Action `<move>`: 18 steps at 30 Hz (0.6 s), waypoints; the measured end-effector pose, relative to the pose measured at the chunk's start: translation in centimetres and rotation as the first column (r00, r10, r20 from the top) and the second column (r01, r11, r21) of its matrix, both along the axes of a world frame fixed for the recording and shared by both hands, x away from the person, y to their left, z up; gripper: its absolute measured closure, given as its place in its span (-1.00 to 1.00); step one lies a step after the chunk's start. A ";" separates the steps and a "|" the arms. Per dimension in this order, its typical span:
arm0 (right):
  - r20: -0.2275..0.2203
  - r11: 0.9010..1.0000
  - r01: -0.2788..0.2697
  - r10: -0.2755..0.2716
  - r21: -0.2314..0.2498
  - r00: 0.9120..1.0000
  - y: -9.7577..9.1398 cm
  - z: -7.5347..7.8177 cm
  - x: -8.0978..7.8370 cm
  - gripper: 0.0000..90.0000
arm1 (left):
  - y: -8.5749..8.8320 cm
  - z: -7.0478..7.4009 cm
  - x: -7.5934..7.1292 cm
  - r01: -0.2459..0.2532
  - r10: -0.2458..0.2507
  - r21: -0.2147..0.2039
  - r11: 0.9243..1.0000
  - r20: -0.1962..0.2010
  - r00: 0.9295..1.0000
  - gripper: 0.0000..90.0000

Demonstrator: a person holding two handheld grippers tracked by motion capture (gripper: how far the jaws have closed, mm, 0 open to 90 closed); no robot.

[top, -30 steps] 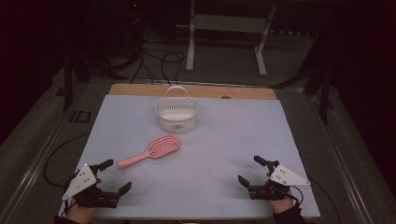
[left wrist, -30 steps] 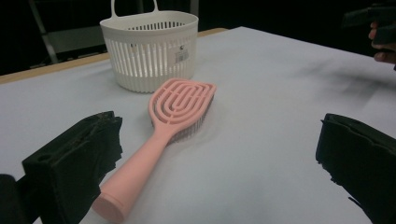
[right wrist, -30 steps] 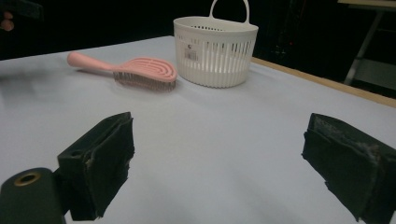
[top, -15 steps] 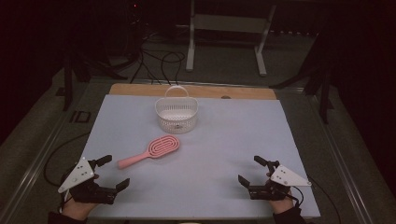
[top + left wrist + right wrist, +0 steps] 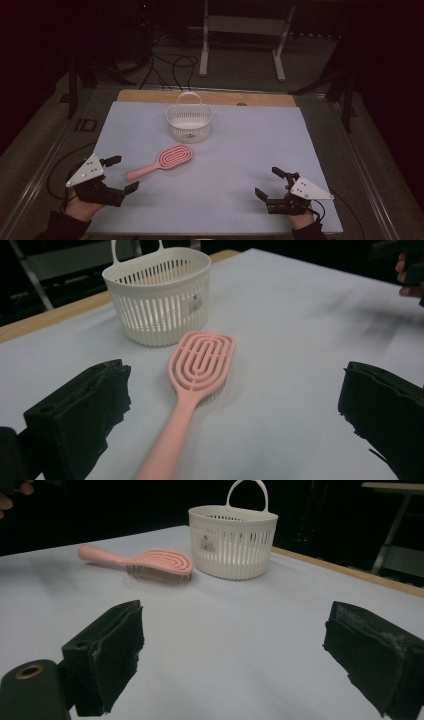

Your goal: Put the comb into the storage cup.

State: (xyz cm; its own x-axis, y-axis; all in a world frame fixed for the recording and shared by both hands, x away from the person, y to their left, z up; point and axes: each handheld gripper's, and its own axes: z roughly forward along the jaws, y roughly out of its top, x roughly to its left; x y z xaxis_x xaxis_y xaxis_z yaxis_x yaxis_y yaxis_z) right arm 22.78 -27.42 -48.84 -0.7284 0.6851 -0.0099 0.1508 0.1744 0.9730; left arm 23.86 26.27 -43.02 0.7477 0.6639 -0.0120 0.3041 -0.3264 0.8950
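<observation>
We see the pink hairbrush [image 5: 161,162] lying bristles down on the pale blue mat [image 5: 240,150], its head just in front of the white slotted basket [image 5: 189,123] and its handle pointing at our left gripper [image 5: 120,175]. That left gripper sits near the handle's end with jaws spread wide and holding nothing. Our right gripper [image 5: 268,184] rests well apart at the mat's near right, likewise gaping and empty.

Your left gripper [image 5: 120,174] and right gripper [image 5: 271,183] are matte black, each topped with a pale grey three-cornered plate; thin black cables trail behind them, your sleeves are dark, and the blocky jaws have rough, worn-looking pads.
</observation>
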 end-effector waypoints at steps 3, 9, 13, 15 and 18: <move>-0.001 1.000 -0.004 0.004 0.000 1.000 0.0 0.0 0.0 -0.80 | -0.2 0.2 0.4 0.010 -0.010 0.022 1.000 -0.018 1.000 -1.00; 0.002 1.000 -0.010 0.009 0.005 1.000 0.1 0.0 0.0 -0.78 | -0.3 0.5 1.1 0.020 -0.018 0.061 0.998 -0.037 0.999 -1.00; -0.004 1.000 -0.008 0.008 0.007 1.000 0.2 0.0 0.0 -0.78 | -0.4 0.8 1.6 0.030 -0.026 0.082 0.996 -0.049 0.998 -1.00; 0.007 1.000 -0.011 0.011 -0.001 1.000 0.2 0.0 -0.1 -0.78 | -0.6 0.9 1.8 0.036 -0.031 0.105 0.994 -0.055 0.998 -1.00; 0.006 1.000 -0.016 0.016 0.006 1.000 0.2 0.0 -0.1 -0.78 | -0.8 1.0 2.4 0.055 -0.045 0.125 0.991 -0.078 0.996 -1.00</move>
